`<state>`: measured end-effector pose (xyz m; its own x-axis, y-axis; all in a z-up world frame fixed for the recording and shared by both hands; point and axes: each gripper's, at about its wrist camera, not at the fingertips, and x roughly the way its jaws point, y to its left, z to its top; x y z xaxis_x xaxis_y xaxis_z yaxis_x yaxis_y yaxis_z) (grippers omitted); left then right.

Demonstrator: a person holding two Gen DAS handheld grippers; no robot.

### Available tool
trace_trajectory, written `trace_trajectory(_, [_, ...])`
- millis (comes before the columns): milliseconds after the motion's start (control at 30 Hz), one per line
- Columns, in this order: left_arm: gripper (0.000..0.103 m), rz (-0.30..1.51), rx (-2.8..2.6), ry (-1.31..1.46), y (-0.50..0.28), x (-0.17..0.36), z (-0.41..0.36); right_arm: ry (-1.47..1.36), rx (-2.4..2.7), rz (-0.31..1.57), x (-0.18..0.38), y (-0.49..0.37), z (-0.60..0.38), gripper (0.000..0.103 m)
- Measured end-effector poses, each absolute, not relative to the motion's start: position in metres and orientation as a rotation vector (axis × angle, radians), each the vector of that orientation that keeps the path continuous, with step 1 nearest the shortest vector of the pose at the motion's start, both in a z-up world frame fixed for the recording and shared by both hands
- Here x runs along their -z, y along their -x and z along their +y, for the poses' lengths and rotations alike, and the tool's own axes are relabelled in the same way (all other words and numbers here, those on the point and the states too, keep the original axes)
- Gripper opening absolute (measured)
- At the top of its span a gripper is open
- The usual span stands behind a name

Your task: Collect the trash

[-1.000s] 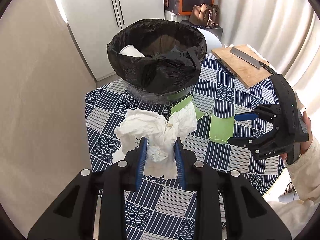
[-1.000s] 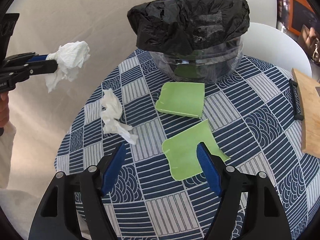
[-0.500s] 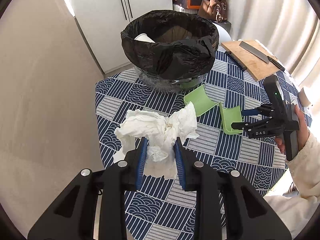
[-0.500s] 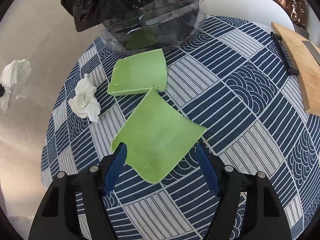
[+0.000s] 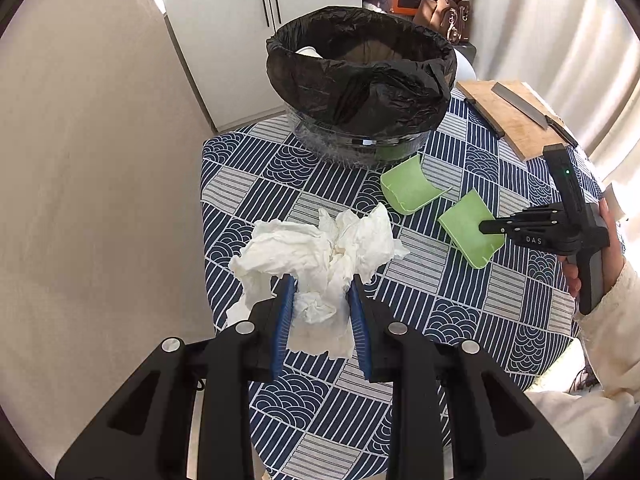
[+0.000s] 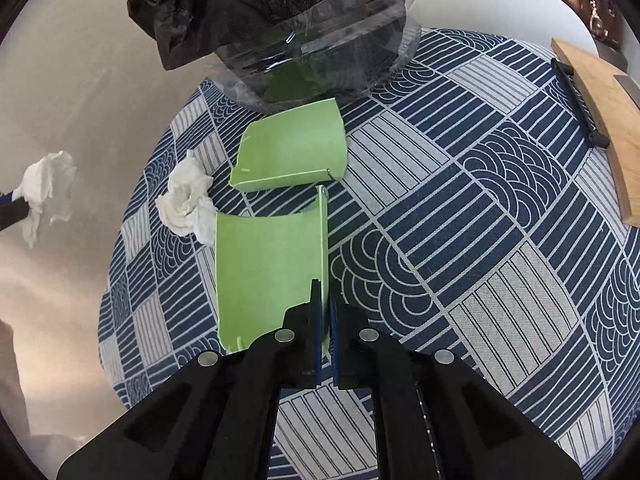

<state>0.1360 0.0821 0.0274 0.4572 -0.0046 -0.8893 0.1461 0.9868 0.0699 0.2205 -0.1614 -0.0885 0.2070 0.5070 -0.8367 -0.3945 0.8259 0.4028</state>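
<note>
Two grippers are in view, each closed on one piece of trash. The left gripper (image 5: 320, 312) holds a crumpled white tissue wad (image 5: 320, 252) between its blue pads, jaws narrowed onto the paper, with the wad raised above the near left part of the table (image 5: 420, 320). In the right wrist view the same wad (image 6: 42, 184) appears at the far left edge, off the tabletop. The right gripper (image 6: 325, 344) has its jaws almost fully together, pinching the upright side wall of a green plastic piece (image 6: 264, 276), which lies near the table centre; in the left wrist view this gripper (image 5: 492, 226) reaches onto the piece (image 5: 470, 232) from the right. A second green plastic piece (image 6: 296, 148) lies just beyond the first, close to the base of the bin. A smaller crumpled tissue (image 6: 186, 200) rests on the patterned tablecloth, touching or just beside the left edge of the gripped piece. The bin (image 5: 360, 92), lined with a black bag, stands at the far side of the table. A wooden cutting board (image 5: 516, 120) with a knife (image 5: 520, 106) on it lies at the far right.
</note>
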Motion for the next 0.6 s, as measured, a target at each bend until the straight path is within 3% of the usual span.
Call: trace_trajectory(600, [0.027,0.982,0.291,-0.124,-0.172,-0.04,0.069,0.069,-0.449,1.003,-0.031,-0.208,-0.216,0.003])
